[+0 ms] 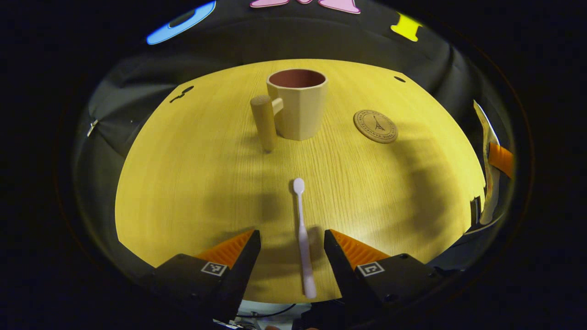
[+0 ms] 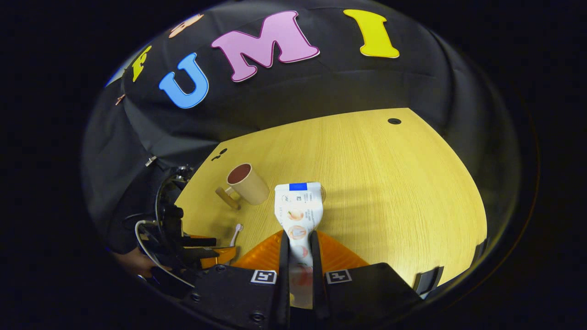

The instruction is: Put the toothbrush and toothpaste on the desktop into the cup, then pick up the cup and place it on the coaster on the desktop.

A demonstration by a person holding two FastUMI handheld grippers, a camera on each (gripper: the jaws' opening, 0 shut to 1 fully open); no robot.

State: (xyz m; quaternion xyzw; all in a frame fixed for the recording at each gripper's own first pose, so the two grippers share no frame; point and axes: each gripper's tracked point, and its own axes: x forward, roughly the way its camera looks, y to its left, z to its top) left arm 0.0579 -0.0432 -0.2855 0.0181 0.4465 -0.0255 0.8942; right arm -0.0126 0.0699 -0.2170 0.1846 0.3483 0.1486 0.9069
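A pale toothbrush (image 1: pixel 302 238) lies flat on the wooden table (image 1: pixel 192 183), head pointing away. My left gripper (image 1: pixel 292 243) is open, one finger on each side of the handle, not touching it. Farther back stands a beige cup (image 1: pixel 300 105) with a wooden peg handle, upright and with nothing in it. To its right lies a round coaster (image 1: pixel 375 126). My right gripper (image 2: pixel 298 250) is shut on the white toothpaste tube (image 2: pixel 299 213), held above the table with its flat end forward. The right gripper view also catches the cup (image 2: pixel 247 184), the toothbrush head (image 2: pixel 237 228) and the left gripper (image 2: pixel 202 252).
Small dark holes (image 1: pixel 399 79) mark the far part of the table. The table's near edge runs just below my left fingers. At the right rim of the left gripper view the right gripper and toothpaste tube (image 1: pixel 490 160) hover beside the table.
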